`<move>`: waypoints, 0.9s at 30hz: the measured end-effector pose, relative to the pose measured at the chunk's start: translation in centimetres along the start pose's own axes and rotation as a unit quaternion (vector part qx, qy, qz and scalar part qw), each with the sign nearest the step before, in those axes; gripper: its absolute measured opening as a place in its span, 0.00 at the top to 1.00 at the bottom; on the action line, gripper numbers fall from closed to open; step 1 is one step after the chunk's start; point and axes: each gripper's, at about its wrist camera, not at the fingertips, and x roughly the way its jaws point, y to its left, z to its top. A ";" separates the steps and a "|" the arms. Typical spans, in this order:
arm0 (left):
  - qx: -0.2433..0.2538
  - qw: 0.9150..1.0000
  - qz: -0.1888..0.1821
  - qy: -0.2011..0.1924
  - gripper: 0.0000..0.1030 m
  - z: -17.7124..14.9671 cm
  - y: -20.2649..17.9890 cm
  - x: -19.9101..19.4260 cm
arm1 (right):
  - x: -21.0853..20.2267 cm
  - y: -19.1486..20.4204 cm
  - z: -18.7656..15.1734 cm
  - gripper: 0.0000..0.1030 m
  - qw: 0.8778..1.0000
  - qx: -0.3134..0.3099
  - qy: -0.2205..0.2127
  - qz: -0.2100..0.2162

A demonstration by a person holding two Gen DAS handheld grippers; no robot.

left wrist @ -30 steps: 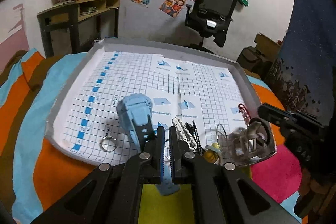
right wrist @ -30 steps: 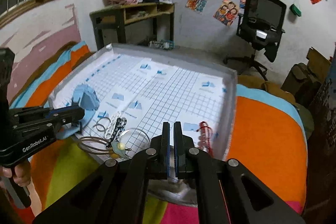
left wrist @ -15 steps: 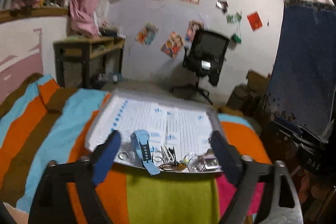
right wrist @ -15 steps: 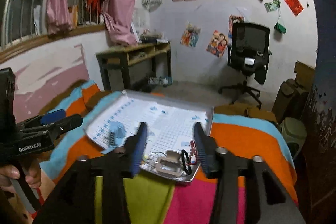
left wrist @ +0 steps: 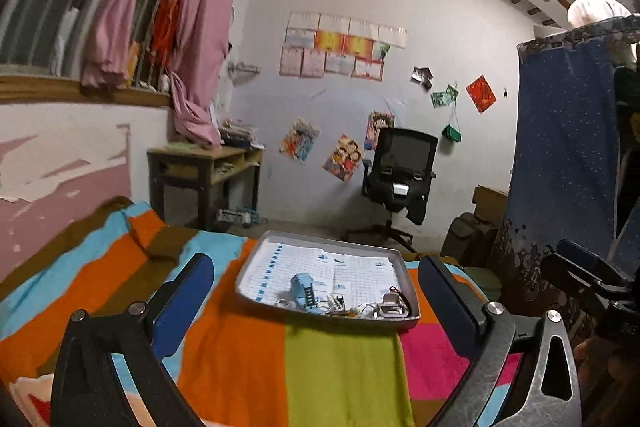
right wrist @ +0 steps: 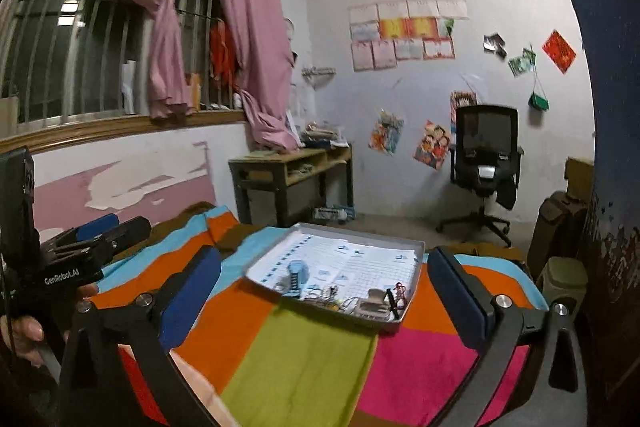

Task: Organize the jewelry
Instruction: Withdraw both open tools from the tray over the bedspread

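Note:
A grey tray (left wrist: 412,291) (right wrist: 419,255) lined with grid paper lies on a striped blanket, some way ahead of both grippers. Along its near edge sit a light blue watch (left wrist: 304,287) (right wrist: 297,274), a small clear box (left wrist: 391,307) (right wrist: 372,305), a red bracelet (right wrist: 401,291) and a tangle of rings and chains (left wrist: 340,303) (right wrist: 326,295). My left gripper (left wrist: 316,295) is wide open and holds nothing. My right gripper (right wrist: 326,291) is also wide open and holds nothing. Both hang well back from the tray, above the blanket.
The blanket (left wrist: 340,367) has orange, green, pink and blue stripes. A black office chair (right wrist: 486,155) and a wooden desk (right wrist: 296,167) stand by the far wall. A dark blue cloth (left wrist: 568,167) hangs at the right. A hand (right wrist: 24,335) holds the left gripper's handle.
Both grippers have opened from shut to wide open and drawn far back and up from the tray, which now looks small. The jewelry lies where it was.

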 end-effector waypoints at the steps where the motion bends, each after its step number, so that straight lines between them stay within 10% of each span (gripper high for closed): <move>1: 0.000 1.000 0.003 -0.005 0.00 -0.2 0.1 -1.2 | -1.1 0.6 -0.2 0.01 1.000 -0.001 -0.003 0.001; 27: 0.021 0.999 0.038 -0.031 0.00 -11.8 0.4 -19.9 | -21.3 6.6 -13.7 0.01 0.998 0.010 -0.040 -0.056</move>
